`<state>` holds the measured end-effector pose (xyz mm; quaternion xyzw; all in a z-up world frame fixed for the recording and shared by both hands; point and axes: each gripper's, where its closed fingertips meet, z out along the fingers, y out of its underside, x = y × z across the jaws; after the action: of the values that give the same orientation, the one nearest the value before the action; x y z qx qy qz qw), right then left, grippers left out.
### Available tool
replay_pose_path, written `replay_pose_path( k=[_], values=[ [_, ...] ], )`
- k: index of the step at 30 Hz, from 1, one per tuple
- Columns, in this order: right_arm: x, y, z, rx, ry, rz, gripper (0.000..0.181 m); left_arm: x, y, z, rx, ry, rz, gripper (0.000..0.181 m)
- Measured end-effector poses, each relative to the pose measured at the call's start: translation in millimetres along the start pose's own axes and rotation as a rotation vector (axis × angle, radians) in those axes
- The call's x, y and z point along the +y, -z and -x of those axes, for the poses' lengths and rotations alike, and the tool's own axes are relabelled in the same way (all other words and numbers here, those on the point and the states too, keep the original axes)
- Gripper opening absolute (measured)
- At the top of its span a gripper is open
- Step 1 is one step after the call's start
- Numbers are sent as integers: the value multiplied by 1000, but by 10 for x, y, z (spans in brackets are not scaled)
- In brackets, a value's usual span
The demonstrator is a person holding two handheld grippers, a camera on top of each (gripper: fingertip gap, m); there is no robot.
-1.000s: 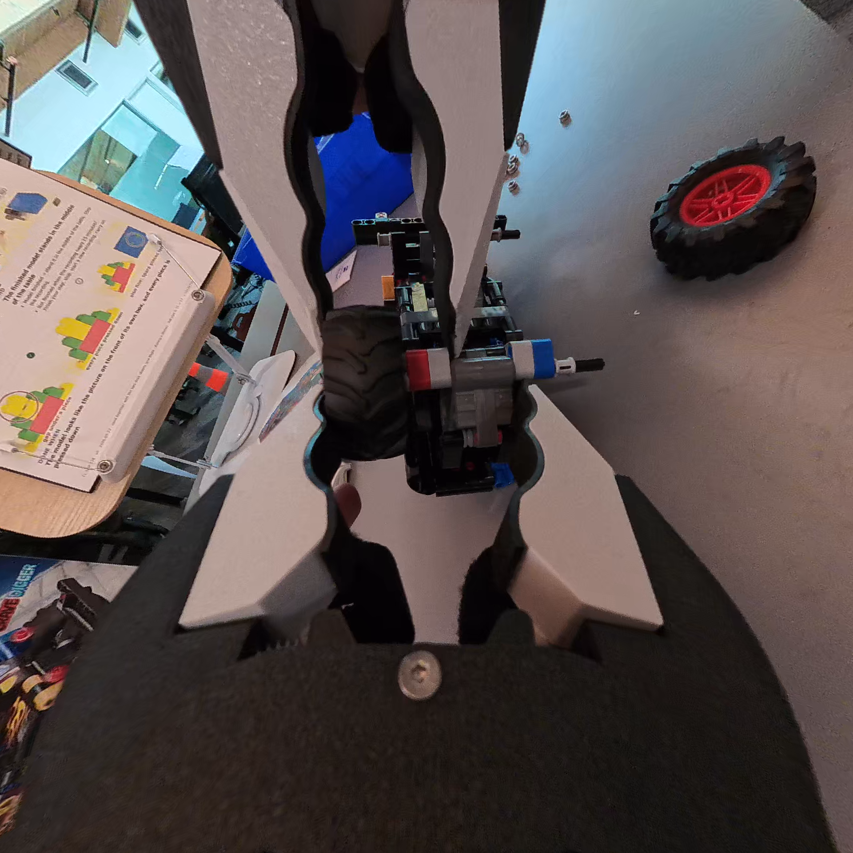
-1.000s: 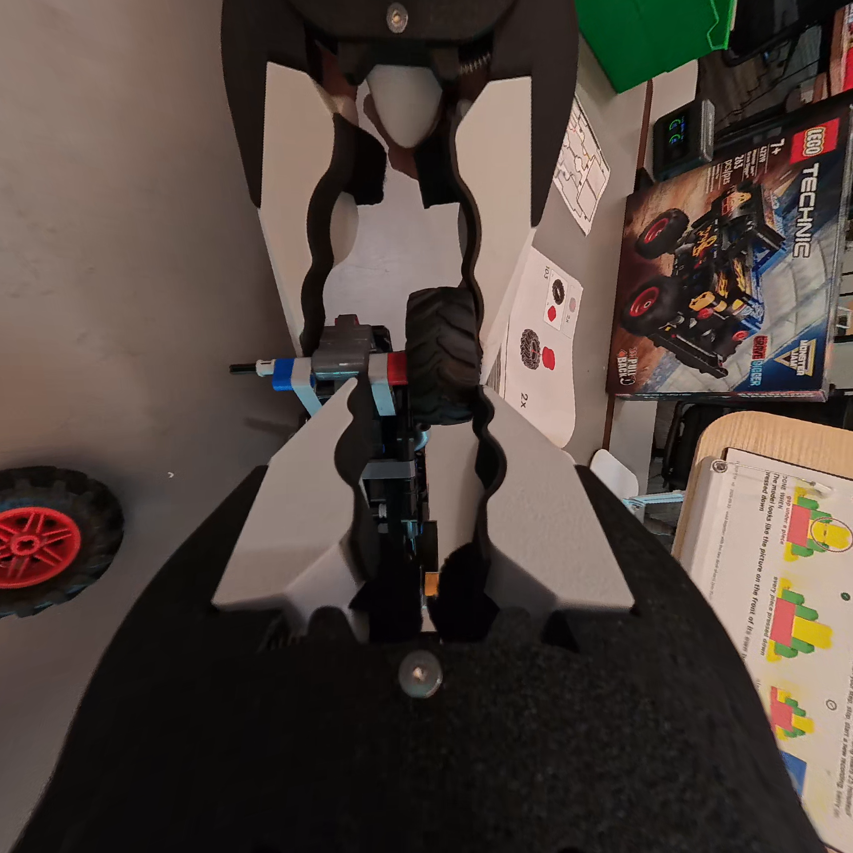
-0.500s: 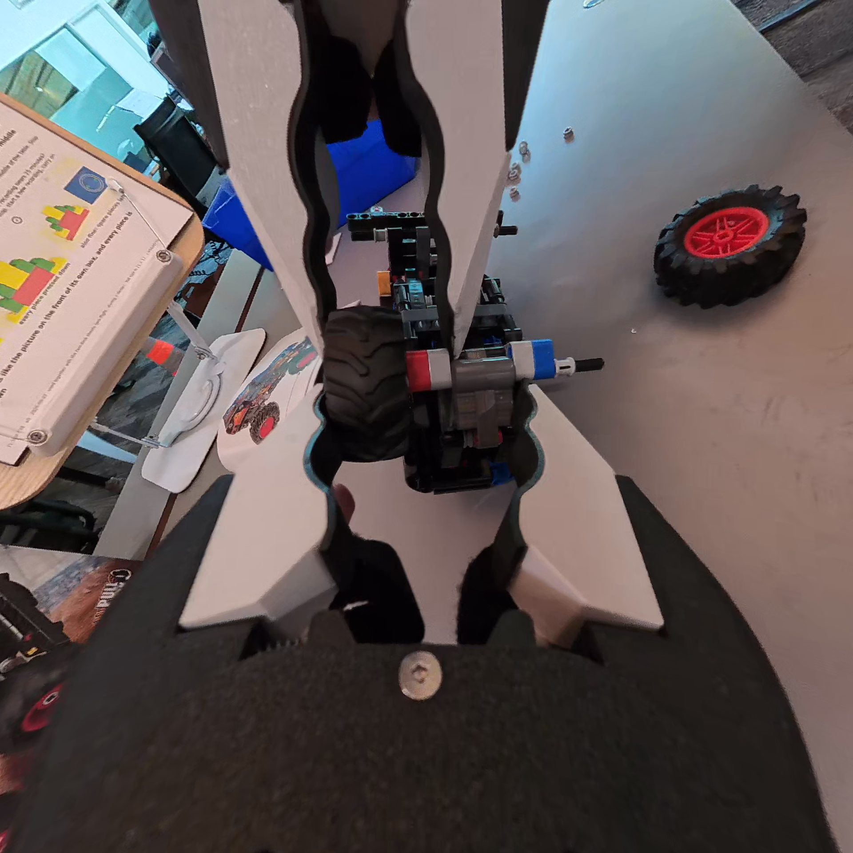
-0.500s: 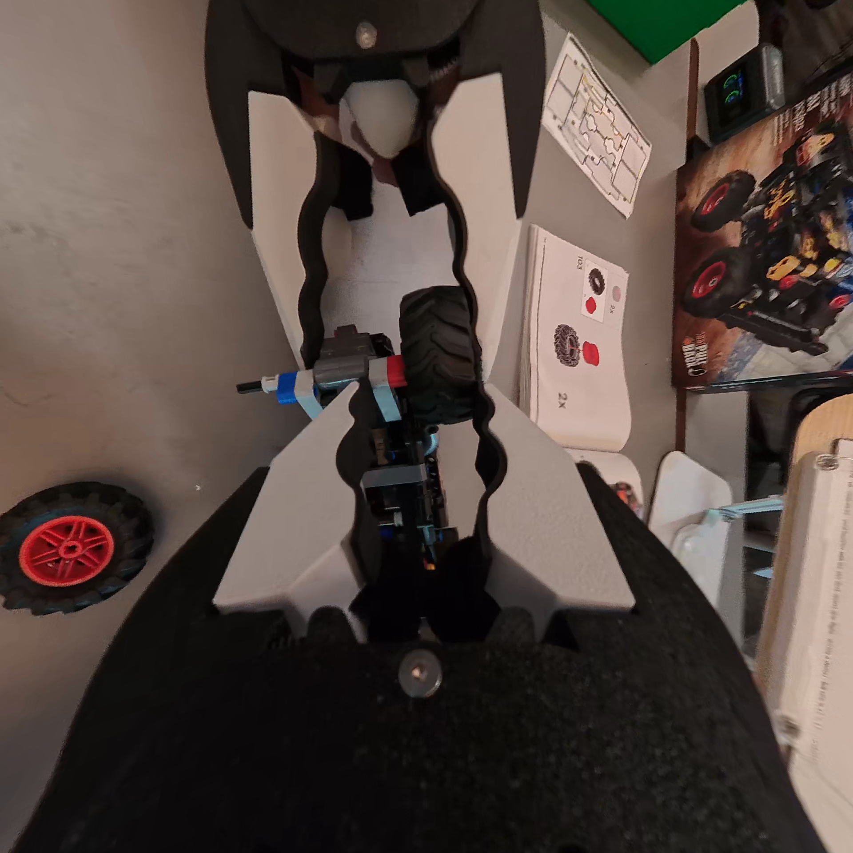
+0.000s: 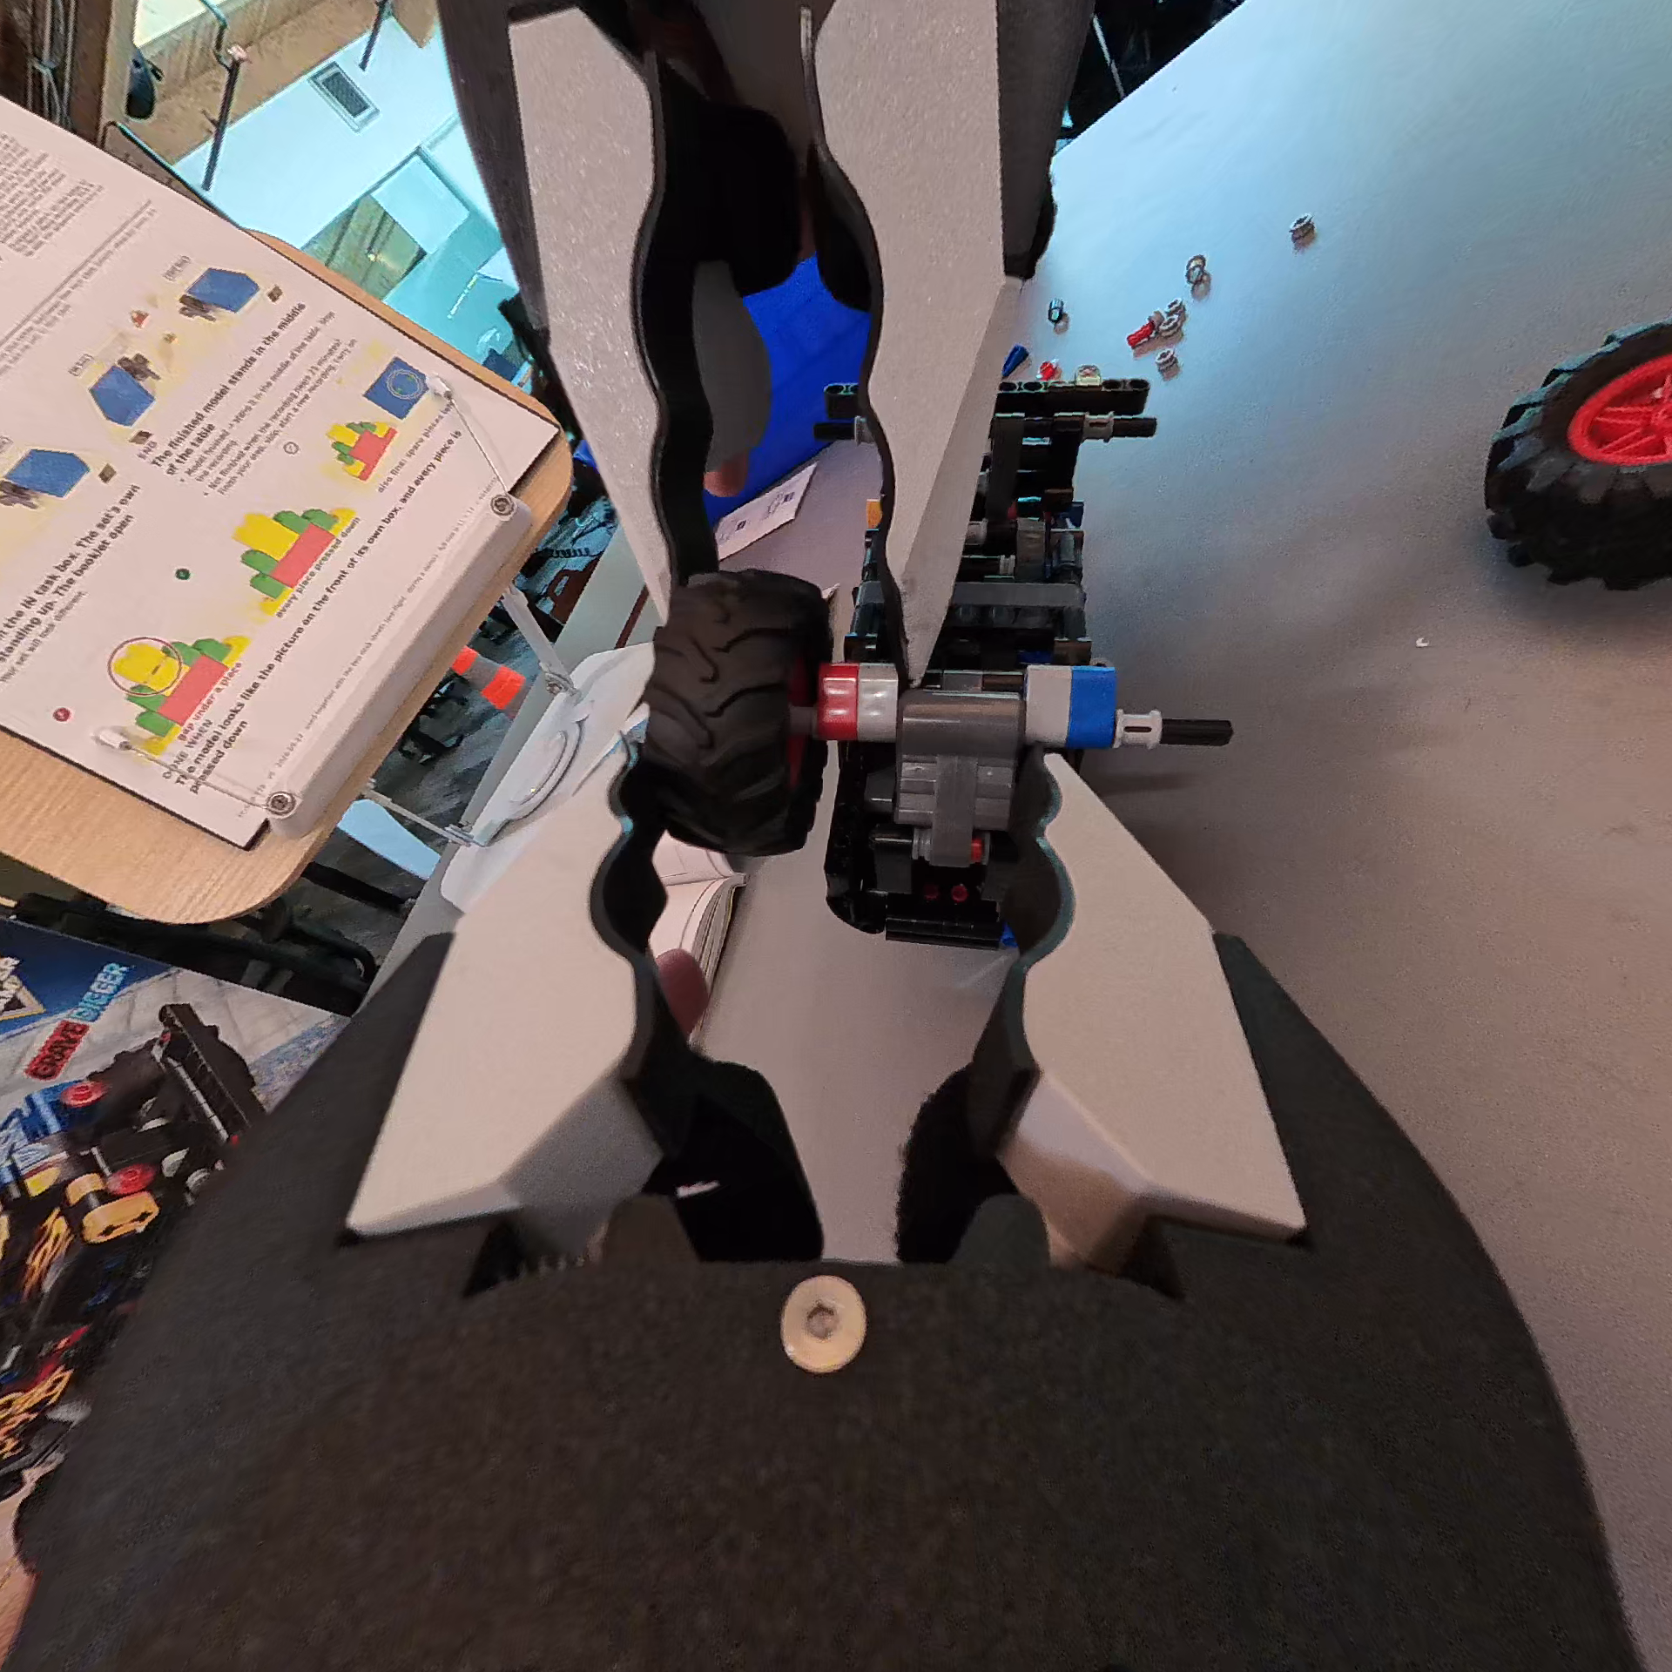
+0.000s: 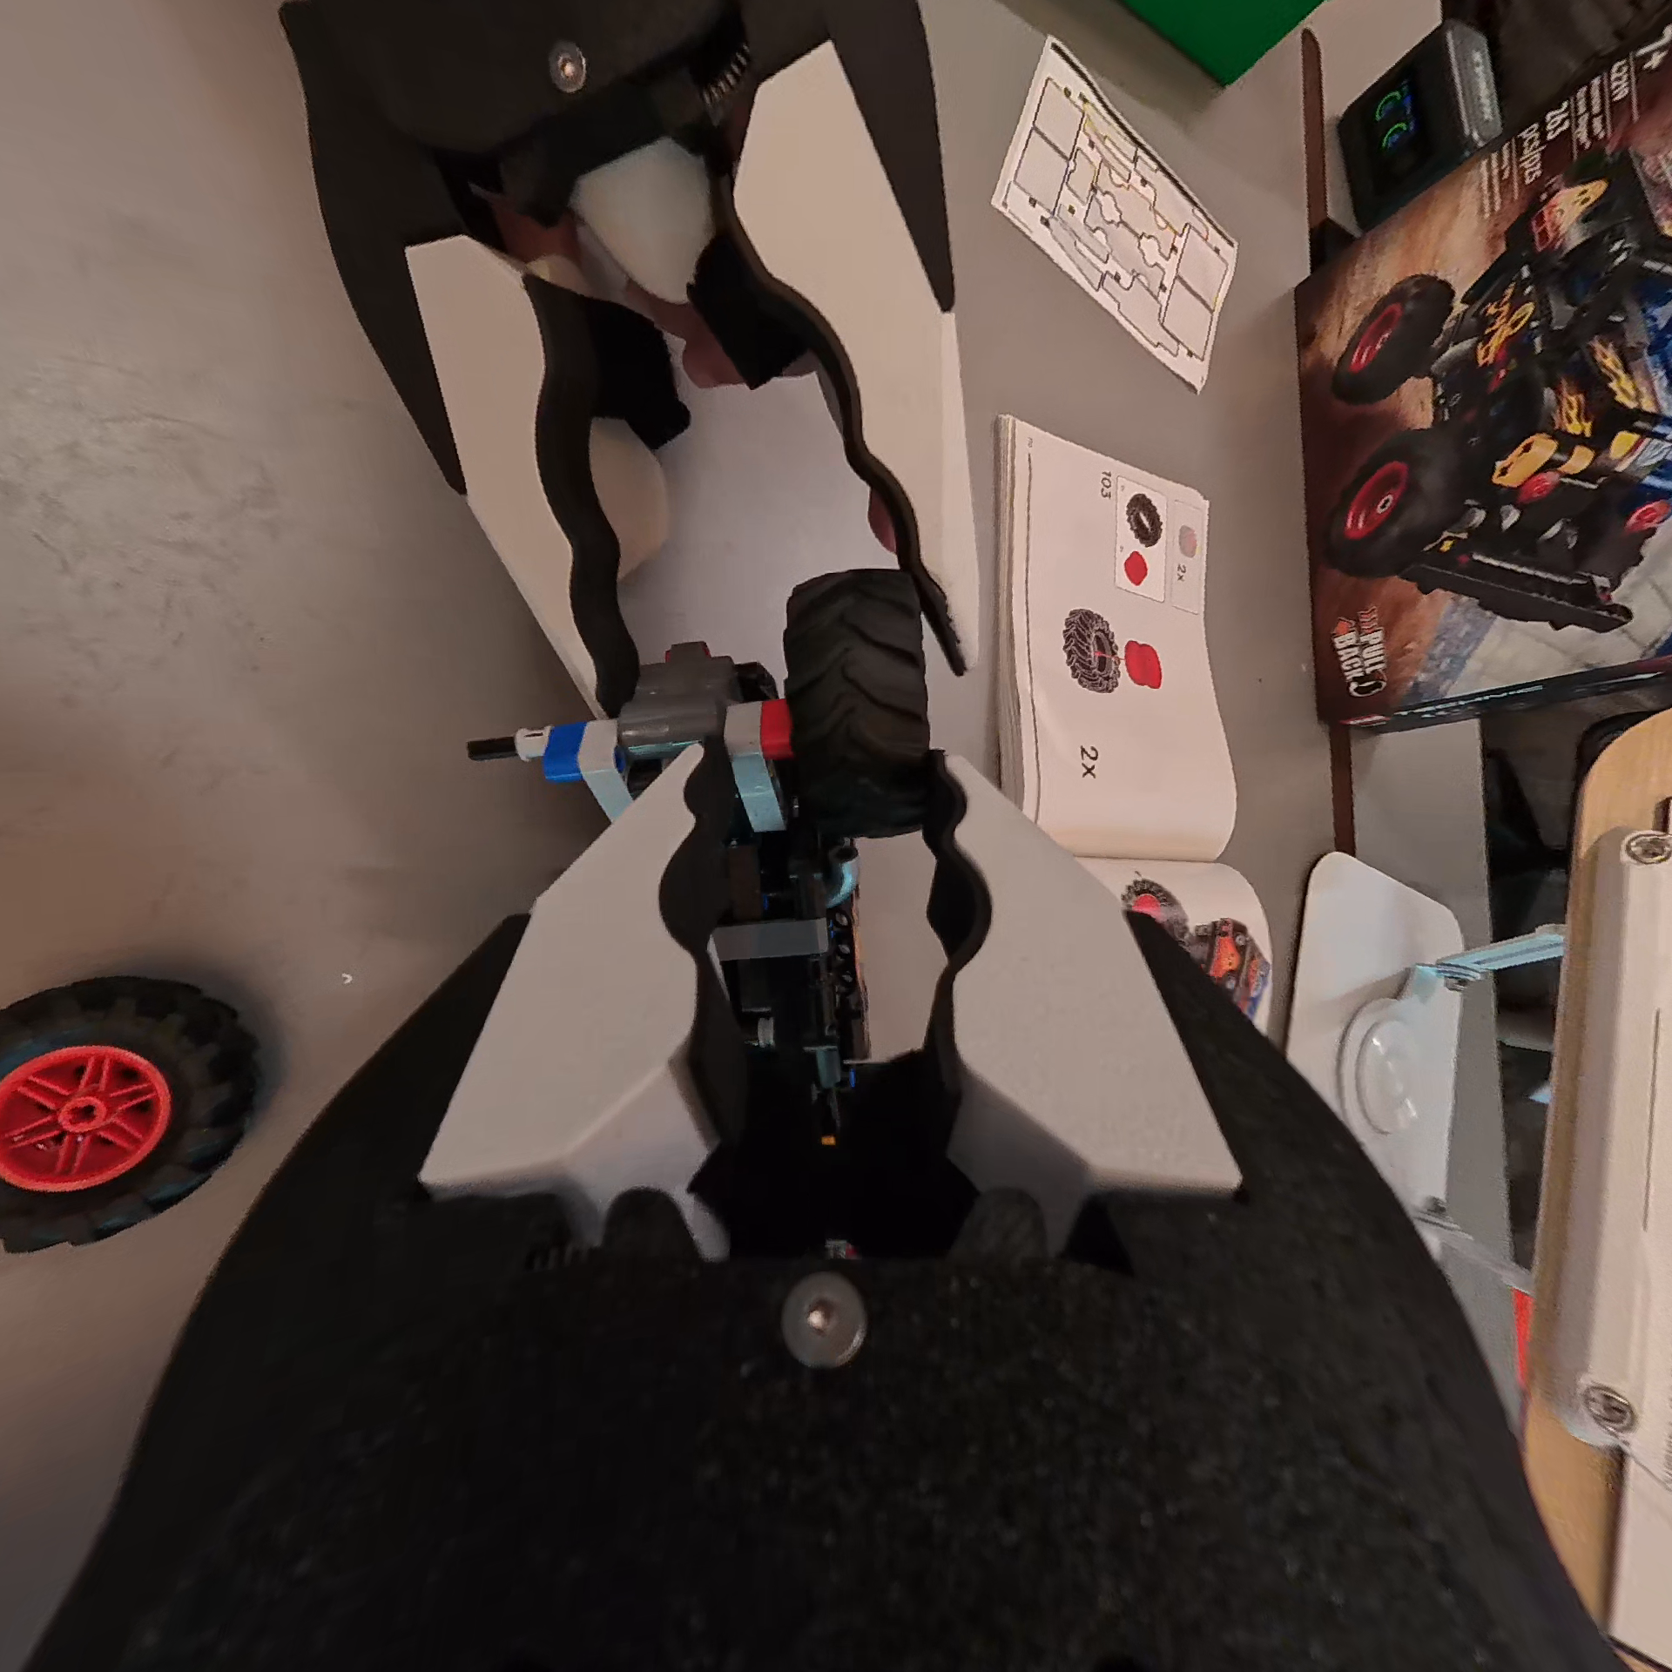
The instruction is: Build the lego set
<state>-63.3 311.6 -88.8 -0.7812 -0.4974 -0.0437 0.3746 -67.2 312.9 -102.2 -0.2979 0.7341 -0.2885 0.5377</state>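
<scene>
Lego truck chassis [image 5: 959, 796], a black and grey frame with one knobby black tyre [image 5: 737, 710] on its axle, sits held between us just above the grey surface [image 5: 1402, 859]: our left tool [image 5: 832, 814] spread wide around wheel and frame, our right tool [image 6: 819, 814] closed on the chassis. Looks like we're mid wheel-fitting, so next the loose red-hubbed wheel [image 6: 99, 1108] must be lined up squarely with the bare black axle tip [image 5: 1194, 731] and pushed on.

A pale grey tabletop [image 5: 1411, 950] spreads to the right of the left jaws — matte, faintly scuffed. Left of them stands a rounded wooden board [image 5: 127, 859], and beyond, above it, bright windows [image 5: 380, 226] give cool daylight — bluish on the table.
</scene>
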Motion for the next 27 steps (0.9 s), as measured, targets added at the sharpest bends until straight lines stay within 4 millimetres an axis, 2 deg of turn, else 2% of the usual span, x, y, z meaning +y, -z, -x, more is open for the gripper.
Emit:
replay_pose_path(
  k=[5, 13, 17, 21, 24, 27],
  values=[
    [8, -3, 9, -38, -63, -47, 41, -13, -2, -10, 21, 16, 3, 75],
    [21, 18, 29, -37, -40, -34, 41, -28, -10, -36, 19, 10, 14, 74],
    [-10, 42, 106, 3, -43, -74, 45, -64, 31, -94, -17, -97, -10, 75],
    [-55, 91, 235, 189, 142, -15, 46, -72, 95, -173, -75, -241, -13, 74],
    [-48, 17, 345, 256, 336, 100, 46, -49, 111, -229, -177, -464, 11, 75],
    [-61, 10, 406, 243, 461, 183, 41, -26, 105, -265, -171, -431, 24, 74]
  ],
)
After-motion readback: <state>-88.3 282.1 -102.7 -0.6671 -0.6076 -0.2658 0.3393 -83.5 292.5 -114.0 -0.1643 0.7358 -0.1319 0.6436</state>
